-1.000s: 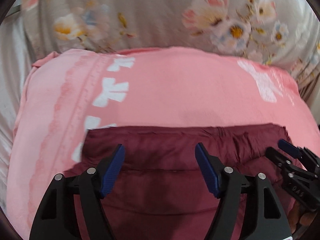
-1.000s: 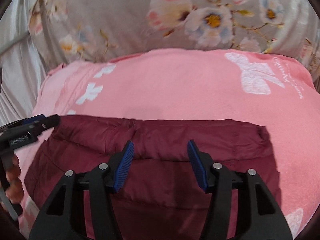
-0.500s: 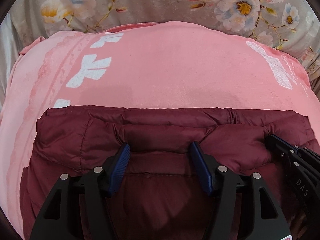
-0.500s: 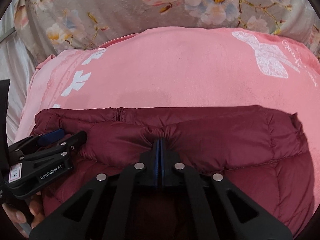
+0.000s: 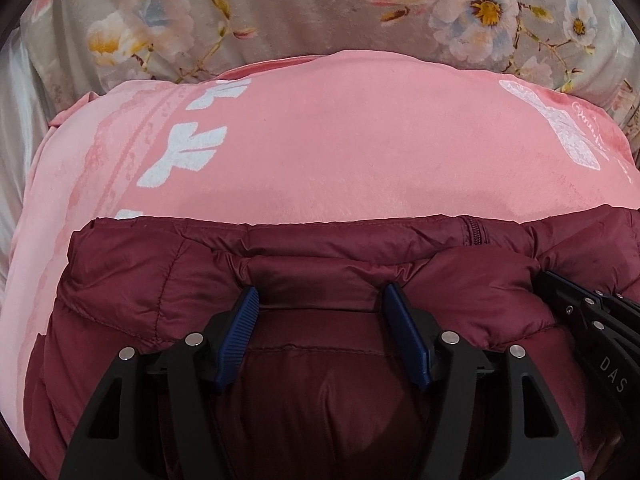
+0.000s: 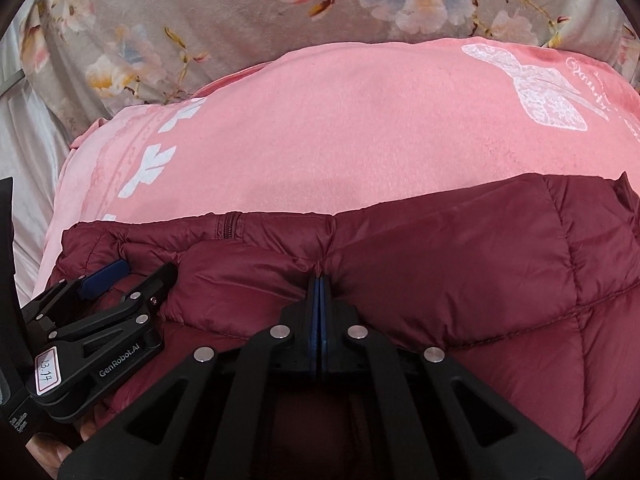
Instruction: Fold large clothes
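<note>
A maroon quilted puffer jacket [image 5: 160, 280] lies on a pink blanket [image 5: 340, 140]; it also shows in the right wrist view [image 6: 460, 260]. My left gripper [image 5: 320, 300] is open, its blue pads either side of a raised fold of the jacket's near layer. My right gripper [image 6: 319, 280] is shut on a pinch of jacket fabric at the fold edge. Each gripper shows in the other's view: the right at the right edge [image 5: 592, 320], the left at the lower left [image 6: 108, 304]. The jacket's zipper [image 6: 228, 226] runs at the far edge.
The pink blanket [image 6: 340, 128] with white bow prints covers the surface beyond the jacket. A grey floral bedcover [image 5: 280, 8] lies behind it. Pale sheet [image 6: 24, 152] shows at the left.
Both grippers came down onto the jacket from above. The right gripper shut on the fabric half a second ago and has lifted the fold slightly. The left stays open.
</note>
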`<control>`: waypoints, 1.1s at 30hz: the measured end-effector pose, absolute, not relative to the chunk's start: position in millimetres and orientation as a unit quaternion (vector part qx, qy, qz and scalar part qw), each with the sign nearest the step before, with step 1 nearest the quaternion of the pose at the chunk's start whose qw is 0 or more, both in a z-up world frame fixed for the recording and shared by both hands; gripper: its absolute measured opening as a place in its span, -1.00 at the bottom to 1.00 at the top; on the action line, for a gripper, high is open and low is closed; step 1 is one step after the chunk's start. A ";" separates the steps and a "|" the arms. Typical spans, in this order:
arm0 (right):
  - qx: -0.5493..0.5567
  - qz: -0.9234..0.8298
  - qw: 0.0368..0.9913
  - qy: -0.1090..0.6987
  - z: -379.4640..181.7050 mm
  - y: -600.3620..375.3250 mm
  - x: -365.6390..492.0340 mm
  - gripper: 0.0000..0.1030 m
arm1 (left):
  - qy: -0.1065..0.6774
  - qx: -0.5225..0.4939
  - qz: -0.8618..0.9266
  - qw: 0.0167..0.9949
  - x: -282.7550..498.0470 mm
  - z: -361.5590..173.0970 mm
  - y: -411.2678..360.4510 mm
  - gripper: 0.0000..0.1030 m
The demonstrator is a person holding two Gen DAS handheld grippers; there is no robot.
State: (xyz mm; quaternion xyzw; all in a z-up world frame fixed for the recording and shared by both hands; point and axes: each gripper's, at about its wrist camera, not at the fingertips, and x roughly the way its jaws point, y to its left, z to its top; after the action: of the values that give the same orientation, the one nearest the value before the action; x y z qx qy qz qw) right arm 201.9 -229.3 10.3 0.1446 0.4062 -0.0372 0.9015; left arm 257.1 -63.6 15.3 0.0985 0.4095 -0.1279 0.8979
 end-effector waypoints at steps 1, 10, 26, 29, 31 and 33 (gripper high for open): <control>0.143 -0.038 0.902 0.406 10.1 -229.7 201.9 -1.00 | 0.409 0.101 -0.127 0.898 257.1 14.9 -64.5 0.25; 0.137 -0.042 0.901 0.409 9.5 -227.8 203.5 -1.00 | 0.407 0.115 -0.118 0.899 256.2 13.0 -68.6 0.26; 0.130 -0.043 0.921 0.364 38.4 -182.8 114.4 -0.94 | 0.410 0.063 -0.134 0.900 172.8 40.9 -19.9 0.25; 0.115 -0.055 0.920 0.370 27.8 -174.6 107.3 -0.95 | 0.402 0.064 -0.129 0.904 163.5 31.4 -17.7 0.26; 0.102 -0.061 0.922 0.370 23.5 -171.4 105.6 -0.95 | 0.397 0.070 -0.127 0.906 162.0 25.1 -19.3 0.28; 0.097 -0.065 0.921 0.373 22.4 -170.3 106.9 -0.95 | 0.389 0.076 -0.123 0.910 161.3 19.9 -21.7 0.31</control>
State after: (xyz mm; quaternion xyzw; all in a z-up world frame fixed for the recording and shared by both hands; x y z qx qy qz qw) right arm 106.9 -170.3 22.4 0.0966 0.3730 -0.0649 0.9205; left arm 161.3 -21.7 19.9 0.0756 0.3888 -0.1226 0.9100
